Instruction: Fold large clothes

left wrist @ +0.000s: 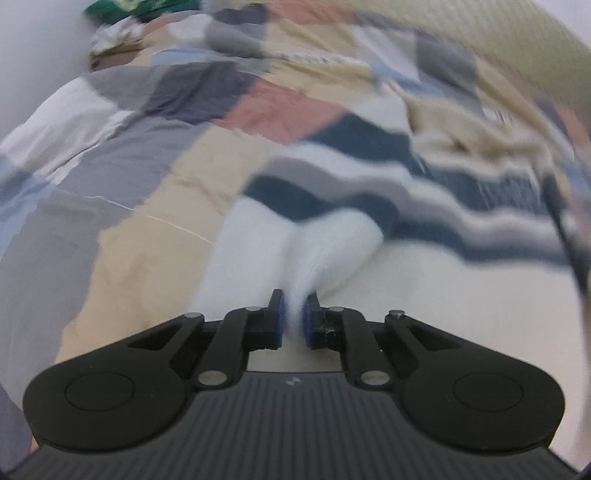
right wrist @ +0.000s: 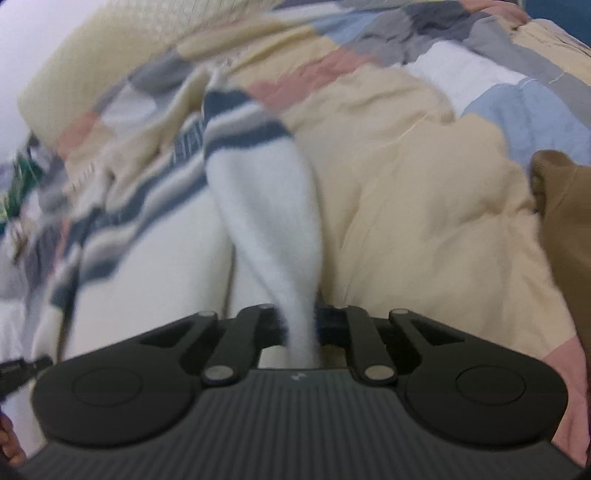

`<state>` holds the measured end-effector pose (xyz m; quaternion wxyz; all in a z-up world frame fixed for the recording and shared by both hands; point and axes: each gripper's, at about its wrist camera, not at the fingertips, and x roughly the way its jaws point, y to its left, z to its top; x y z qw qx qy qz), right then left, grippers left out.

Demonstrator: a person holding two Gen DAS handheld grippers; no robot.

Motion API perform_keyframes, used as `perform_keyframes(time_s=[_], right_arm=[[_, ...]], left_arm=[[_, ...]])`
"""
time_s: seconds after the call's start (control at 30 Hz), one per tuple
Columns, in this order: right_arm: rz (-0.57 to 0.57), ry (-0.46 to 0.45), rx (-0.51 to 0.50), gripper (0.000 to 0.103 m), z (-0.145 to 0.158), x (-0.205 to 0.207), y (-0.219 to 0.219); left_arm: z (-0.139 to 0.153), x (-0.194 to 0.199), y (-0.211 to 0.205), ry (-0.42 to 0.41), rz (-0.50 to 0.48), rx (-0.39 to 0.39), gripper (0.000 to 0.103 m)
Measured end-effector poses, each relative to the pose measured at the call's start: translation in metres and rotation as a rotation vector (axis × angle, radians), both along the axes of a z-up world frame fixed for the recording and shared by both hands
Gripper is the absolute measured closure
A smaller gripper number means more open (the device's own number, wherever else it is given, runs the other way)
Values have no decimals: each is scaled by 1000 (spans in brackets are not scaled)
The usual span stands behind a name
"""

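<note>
A large white sweater (left wrist: 424, 280) with navy and grey stripes lies on a patchwork bedspread (left wrist: 140, 206). In the left wrist view my left gripper (left wrist: 294, 314) is shut on a pinched fold of the sweater's white fabric, the blue pads (left wrist: 280, 317) pressing it from both sides. In the right wrist view my right gripper (right wrist: 300, 325) is shut on another white fold of the same sweater (right wrist: 266, 206), which rises as a ridge away from the jaws toward the striped part. Both pictures are blurred by motion.
The bedspread (right wrist: 424, 192) has beige, grey, pink, white and blue patches and covers the whole bed. A brown cloth (right wrist: 565, 206) lies at the right edge. Green fabric (left wrist: 122, 11) sits at the far top left by a pale wall (left wrist: 40, 55).
</note>
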<state>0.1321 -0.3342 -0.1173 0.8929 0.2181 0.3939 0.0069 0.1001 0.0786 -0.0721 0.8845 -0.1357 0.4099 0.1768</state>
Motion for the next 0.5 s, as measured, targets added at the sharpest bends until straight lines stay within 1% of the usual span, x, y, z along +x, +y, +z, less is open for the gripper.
perform_keyframes(time_s=[0.1, 0.17, 0.23, 0.33, 0.43, 0.5], right_arm=[[-26, -63, 0, 93, 23, 2, -16], [-50, -117, -2, 93, 47, 6, -32], [-63, -166, -40, 94, 69, 13, -44], [-81, -221, -102, 94, 101, 32, -65], [-108, -252, -174, 94, 123, 55, -88], [-125, -256, -202, 94, 132, 74, -104]], left_arm=[[24, 2, 28, -34, 54, -1, 91], [46, 6, 55, -58, 100, 6, 91], [67, 11, 79, -83, 145, 29, 91], [102, 25, 120, -123, 206, 86, 91], [132, 44, 152, -164, 240, 153, 91], [146, 58, 168, -185, 256, 161, 91]])
